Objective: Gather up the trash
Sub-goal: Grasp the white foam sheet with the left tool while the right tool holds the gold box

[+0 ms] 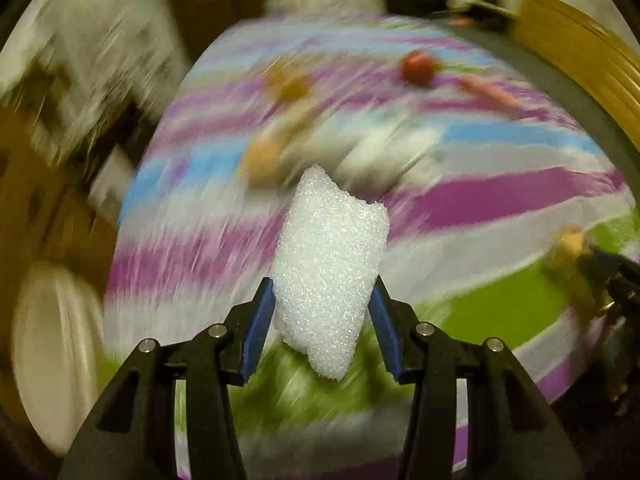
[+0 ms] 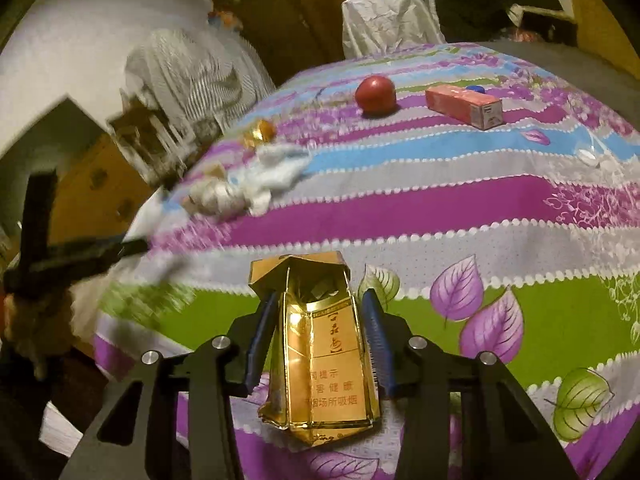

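My left gripper (image 1: 325, 308) is shut on a white foam piece (image 1: 330, 264) and holds it above the striped tablecloth (image 1: 500, 196); the view is blurred by motion. My right gripper (image 2: 320, 312) is shut on a crushed gold cigarette pack (image 2: 320, 356) above the tablecloth (image 2: 440, 208). The left gripper (image 2: 72, 256) shows blurred at the left of the right wrist view. The right gripper (image 1: 612, 276) with the gold pack (image 1: 568, 256) shows at the right edge of the left wrist view.
On the table lie a red apple (image 2: 375, 94), an orange-pink box (image 2: 464, 106), a blue cap (image 2: 476, 89), crumpled white tissue (image 2: 272, 176), a gold wrapper (image 2: 262, 132) and a clear plastic bit (image 2: 588, 154). A white bag (image 2: 392, 16) stands behind.
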A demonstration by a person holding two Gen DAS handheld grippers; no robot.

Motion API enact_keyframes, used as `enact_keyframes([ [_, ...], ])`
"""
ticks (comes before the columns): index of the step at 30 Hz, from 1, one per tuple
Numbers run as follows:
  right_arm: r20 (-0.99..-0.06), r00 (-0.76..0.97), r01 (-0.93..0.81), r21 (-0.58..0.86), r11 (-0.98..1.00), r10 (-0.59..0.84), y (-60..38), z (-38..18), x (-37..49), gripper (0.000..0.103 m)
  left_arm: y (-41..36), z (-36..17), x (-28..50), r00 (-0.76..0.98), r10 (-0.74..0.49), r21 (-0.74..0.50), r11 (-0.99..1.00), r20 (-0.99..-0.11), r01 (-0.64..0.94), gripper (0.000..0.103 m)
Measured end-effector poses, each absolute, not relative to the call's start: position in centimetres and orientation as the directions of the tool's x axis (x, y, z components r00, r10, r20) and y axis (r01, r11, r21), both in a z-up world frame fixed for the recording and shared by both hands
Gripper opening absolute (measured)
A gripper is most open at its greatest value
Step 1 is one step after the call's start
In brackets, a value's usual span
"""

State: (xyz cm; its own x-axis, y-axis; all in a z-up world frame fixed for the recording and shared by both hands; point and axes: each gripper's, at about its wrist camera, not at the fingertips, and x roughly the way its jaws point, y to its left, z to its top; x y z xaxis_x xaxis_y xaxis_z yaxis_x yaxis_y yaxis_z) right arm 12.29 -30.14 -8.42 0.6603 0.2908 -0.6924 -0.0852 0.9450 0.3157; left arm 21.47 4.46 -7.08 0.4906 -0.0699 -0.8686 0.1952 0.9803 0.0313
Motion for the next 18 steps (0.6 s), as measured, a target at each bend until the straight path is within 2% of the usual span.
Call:
enact_keyframes([
  [2, -0.696, 0.664, -0.088, 0.288, 0.953, 0.272, -29.5, -9.1, 12.3, 0.054, 6.0, -8.9, 20.8, 0.509, -0.017, 0.064, 0.988, -0.86, 0.141, 0.049],
  [4, -0.707, 0.657, -0.087, 0.273, 0.958, 0.261, -29.2, -9.5, 12.2, 0.057, 5.7, -9.7, 20.1, 0.565, 0.01, 0.116, 0.981, -0.825, 0.153, 0.052],
  [5, -0.702, 0.661, -0.09, 0.28, 0.956, 0.267, -29.2, -9.4, 12.0, 0.063, 5.5, -9.8, 20.0, 0.578, 0.022, 0.132, 0.98, -0.816, 0.149, 0.052],
  [6, -0.695, 0.668, -0.093, 0.277, 0.956, 0.266, -29.0, -9.0, 11.4, 0.07, 5.2, -9.7, 19.9, 0.598, 0.01, 0.127, 0.98, -0.802, 0.155, 0.053],
  [8, -0.694, 0.675, -0.101, 0.25, 0.963, 0.25, -28.8, -8.5, 10.6, 0.076, 5.3, -9.4, 19.7, 0.608, -0.026, 0.102, 0.98, -0.793, 0.174, 0.059],
  [10, -0.704, 0.672, -0.102, 0.221, 0.97, 0.231, -28.5, -8.3, 9.9, 0.076, 5.7, -9.4, 19.3, 0.62, -0.058, 0.071, 0.981, -0.783, 0.181, 0.06],
  [13, -0.731, 0.648, -0.085, 0.21, 0.974, 0.214, -28.5, -8.9, 9.6, 0.076, 6.6, -9.8, 18.8, 0.627, -0.095, 0.021, 0.984, -0.773, 0.175, 0.068],
  [16, -0.742, 0.638, -0.068, 0.214, 0.975, 0.207, -28.5, -9.3, 9.6, 0.075, 7.1, -10.2, 18.3, 0.636, -0.13, -0.028, 0.985, -0.761, 0.168, 0.068],
  [18, -0.745, 0.635, -0.061, 0.215, 0.975, 0.204, -28.4, -9.3, 9.6, 0.069, 7.1, -10.4, 18.1, 0.641, -0.135, -0.032, 0.985, -0.755, 0.17, 0.068],
])
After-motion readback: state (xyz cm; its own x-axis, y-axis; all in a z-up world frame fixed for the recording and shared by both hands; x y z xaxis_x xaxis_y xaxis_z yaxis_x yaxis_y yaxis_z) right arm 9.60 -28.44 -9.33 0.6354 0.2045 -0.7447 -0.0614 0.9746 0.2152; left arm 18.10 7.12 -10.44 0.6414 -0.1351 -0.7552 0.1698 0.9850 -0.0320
